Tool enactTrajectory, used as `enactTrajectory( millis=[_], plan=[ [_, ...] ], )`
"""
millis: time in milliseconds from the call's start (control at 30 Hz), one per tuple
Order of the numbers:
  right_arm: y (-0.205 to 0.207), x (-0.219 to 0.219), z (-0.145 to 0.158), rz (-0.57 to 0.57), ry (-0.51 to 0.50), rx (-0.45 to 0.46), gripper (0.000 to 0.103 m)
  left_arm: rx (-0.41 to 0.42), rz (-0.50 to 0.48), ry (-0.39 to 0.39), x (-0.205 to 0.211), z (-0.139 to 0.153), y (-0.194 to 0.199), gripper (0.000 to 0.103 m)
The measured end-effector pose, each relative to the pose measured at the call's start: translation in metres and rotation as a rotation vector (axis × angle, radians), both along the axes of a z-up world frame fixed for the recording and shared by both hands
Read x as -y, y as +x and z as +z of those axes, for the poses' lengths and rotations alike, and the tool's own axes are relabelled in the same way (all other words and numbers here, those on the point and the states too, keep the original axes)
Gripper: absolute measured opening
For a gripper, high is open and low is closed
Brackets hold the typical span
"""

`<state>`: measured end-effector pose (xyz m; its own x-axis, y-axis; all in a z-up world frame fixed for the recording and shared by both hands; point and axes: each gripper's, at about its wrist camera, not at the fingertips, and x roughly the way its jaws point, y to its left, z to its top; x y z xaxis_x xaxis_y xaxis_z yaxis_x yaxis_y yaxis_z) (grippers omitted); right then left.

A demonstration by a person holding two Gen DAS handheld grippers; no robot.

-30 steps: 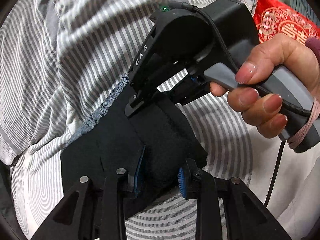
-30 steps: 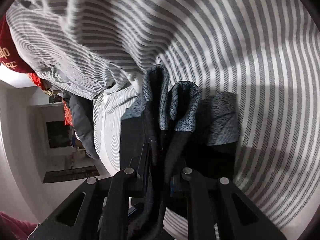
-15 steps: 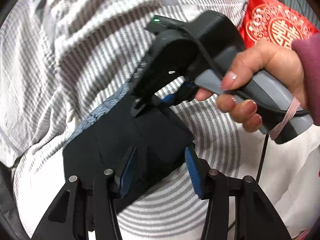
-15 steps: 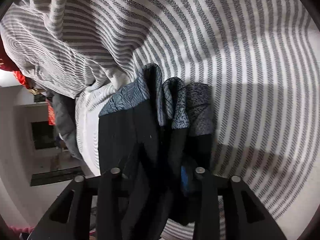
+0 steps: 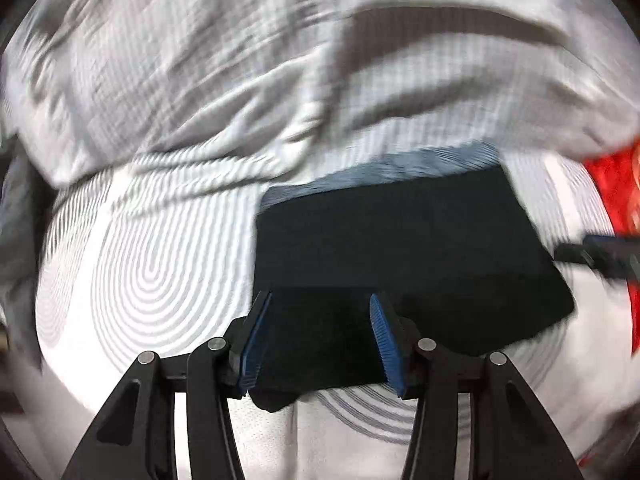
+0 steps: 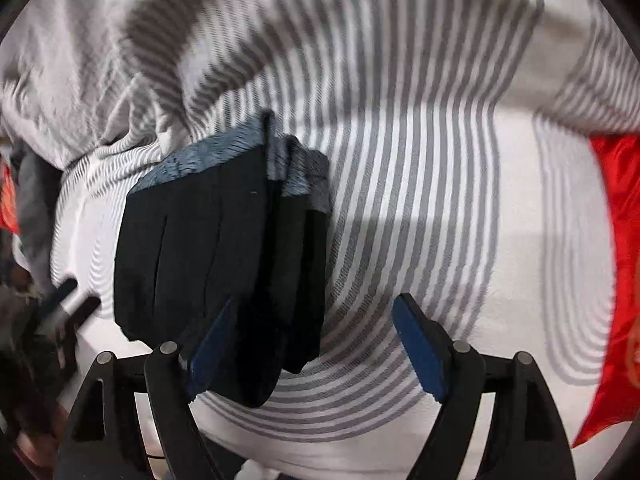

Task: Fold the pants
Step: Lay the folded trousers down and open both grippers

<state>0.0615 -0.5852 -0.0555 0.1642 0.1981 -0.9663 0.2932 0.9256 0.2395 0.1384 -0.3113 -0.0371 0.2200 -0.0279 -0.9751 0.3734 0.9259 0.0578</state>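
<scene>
The black pants [image 5: 400, 248] lie folded into a compact rectangle on the striped bedsheet, with the blue-grey waistband [image 5: 384, 168] along the far edge. In the right wrist view the pants [image 6: 216, 248] sit left of centre, the waistband [image 6: 240, 156] on top. My left gripper [image 5: 318, 340] is open, its blue pads either side of the near edge of the pants, not clamping. My right gripper [image 6: 316, 344] is open wide over the right edge of the pants. The tip of the right gripper [image 5: 600, 254] shows at the right of the left wrist view.
A grey-and-white striped bedsheet [image 6: 420, 180] covers the bed, with a bunched striped duvet [image 5: 280, 60] behind the pants. A red cushion [image 6: 616, 280] lies at the right, and it also shows in the left wrist view [image 5: 612, 176].
Both grippers have let go of the pants and opened. Both have pulled back. The pants now lie flat, folded, on the sheet.
</scene>
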Motion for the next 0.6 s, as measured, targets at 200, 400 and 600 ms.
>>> enactTrajectory(
  millis=[200, 400, 600],
  plan=[
    [0.01, -0.034, 0.023, 0.047, 0.033, 0.119, 0.081, -0.047, 0.121, -0.041, -0.021, -0.014, 0.022, 0.051],
    [0.022, -0.057, 0.013, 0.079, 0.034, 0.092, 0.08, -0.069, 0.074, -0.033, -0.018, -0.038, 0.026, 0.051],
    [0.019, -0.065, -0.014, 0.055, 0.001, 0.01, 0.08, -0.122, 0.061, -0.044, -0.018, -0.06, 0.026, 0.051]
  ],
)
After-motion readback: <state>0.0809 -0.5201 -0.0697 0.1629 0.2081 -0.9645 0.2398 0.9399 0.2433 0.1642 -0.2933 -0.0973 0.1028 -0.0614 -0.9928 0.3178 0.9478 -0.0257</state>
